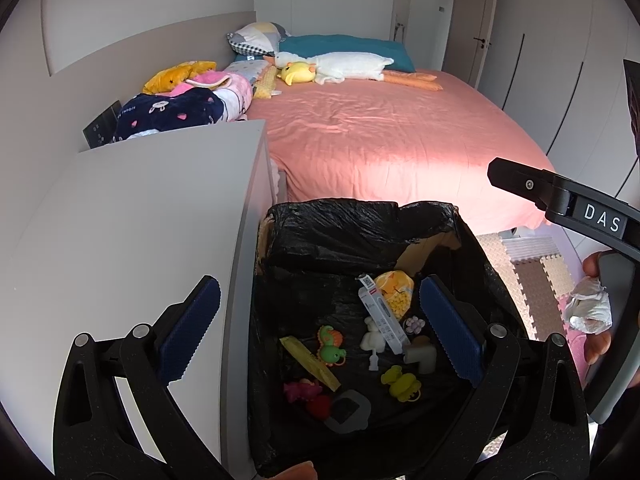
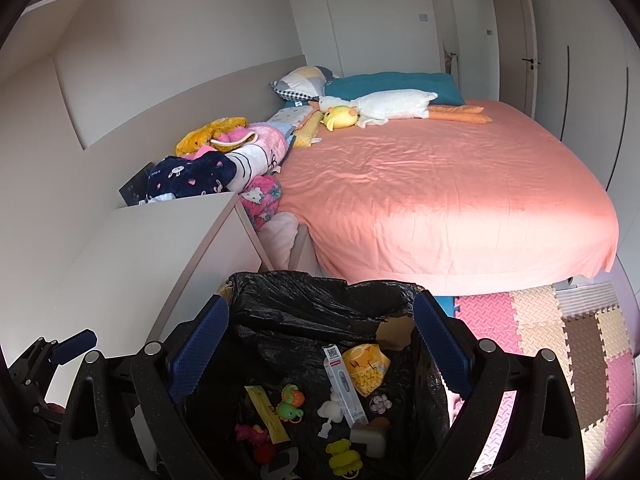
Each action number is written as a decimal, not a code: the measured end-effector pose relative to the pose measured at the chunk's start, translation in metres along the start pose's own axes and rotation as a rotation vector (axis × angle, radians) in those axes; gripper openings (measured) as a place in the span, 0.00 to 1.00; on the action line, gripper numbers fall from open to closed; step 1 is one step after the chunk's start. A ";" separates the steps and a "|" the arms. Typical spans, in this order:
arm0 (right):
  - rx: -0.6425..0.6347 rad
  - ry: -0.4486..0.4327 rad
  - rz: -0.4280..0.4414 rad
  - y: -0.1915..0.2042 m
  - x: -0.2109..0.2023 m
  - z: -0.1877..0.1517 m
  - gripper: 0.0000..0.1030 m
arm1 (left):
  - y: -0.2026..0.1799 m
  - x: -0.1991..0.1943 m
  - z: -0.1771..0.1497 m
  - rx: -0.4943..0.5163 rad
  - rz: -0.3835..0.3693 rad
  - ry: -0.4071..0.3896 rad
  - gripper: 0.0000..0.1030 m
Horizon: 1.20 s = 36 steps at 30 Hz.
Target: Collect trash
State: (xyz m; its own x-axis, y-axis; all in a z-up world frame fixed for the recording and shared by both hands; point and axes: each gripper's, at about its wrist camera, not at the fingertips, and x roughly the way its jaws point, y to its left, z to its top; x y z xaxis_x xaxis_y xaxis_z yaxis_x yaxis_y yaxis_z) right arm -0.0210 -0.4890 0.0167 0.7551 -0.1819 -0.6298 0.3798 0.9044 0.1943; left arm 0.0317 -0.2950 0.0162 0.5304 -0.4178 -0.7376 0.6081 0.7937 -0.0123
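A cardboard bin lined with a black bag (image 1: 360, 236) (image 2: 320, 304) stands on the floor beside the bed. Inside lie several small items: a white box (image 1: 382, 314) (image 2: 346, 390), a yellow snack bag (image 1: 394, 292) (image 2: 366, 366), a yellow wrapper (image 1: 310, 360) and small toys. My left gripper (image 1: 320, 328) is open and empty above the bin. My right gripper (image 2: 320, 354) is open and empty above the bin too. In the left wrist view a hand at the right edge holds a crumpled white tissue (image 1: 588, 308) against the right gripper's handle.
A white nightstand (image 1: 140, 220) (image 2: 160, 248) stands left of the bin. The bed with a pink sheet (image 1: 380, 136) (image 2: 440, 192) carries plush toys, pillows and folded blankets. Foam floor mats (image 2: 540, 332) lie to the right.
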 end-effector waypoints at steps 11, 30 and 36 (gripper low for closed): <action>-0.002 0.000 0.000 0.000 0.000 0.000 0.90 | 0.000 0.000 -0.001 0.013 -0.006 -0.005 0.94; -0.003 0.008 0.001 0.001 0.003 -0.004 0.90 | 0.003 0.003 -0.002 0.017 -0.002 0.007 0.94; -0.005 0.008 -0.002 0.001 0.003 -0.005 0.90 | 0.003 0.004 -0.002 0.024 -0.005 0.009 0.94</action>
State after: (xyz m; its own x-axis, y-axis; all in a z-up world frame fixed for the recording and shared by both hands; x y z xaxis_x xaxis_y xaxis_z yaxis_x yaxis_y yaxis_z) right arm -0.0208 -0.4866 0.0111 0.7500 -0.1800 -0.6365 0.3782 0.9062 0.1893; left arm 0.0345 -0.2932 0.0114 0.5219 -0.4179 -0.7437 0.6250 0.7806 0.0000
